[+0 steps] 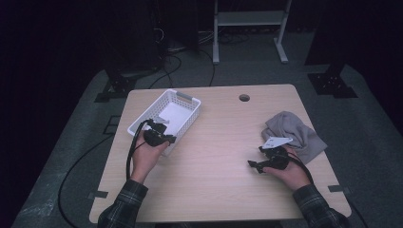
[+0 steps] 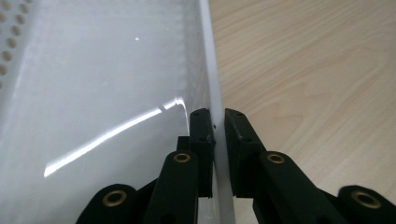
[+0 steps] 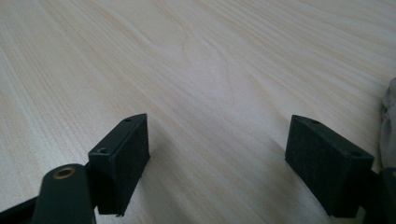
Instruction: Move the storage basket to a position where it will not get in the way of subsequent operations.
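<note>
A white perforated plastic basket [image 1: 186, 102] lies on the left half of the wooden table, with nothing inside it. My left gripper [image 1: 167, 137] is shut on the basket's near right wall [image 2: 212, 74], one jaw inside and one outside the rim. A crumpled grey cloth [image 1: 292, 130] lies at the table's right side. My right gripper [image 1: 253, 165] rests low over bare wood just in front of the cloth, its jaws wide open with nothing between them. The right gripper view shows the cloth's edge [image 3: 388, 116] at the far right.
The table [image 1: 223, 156] has a round cable hole [image 1: 244, 98] near its far edge. Cables lie on the floor to the left and behind. A white metal frame [image 1: 249, 21] stands beyond the table.
</note>
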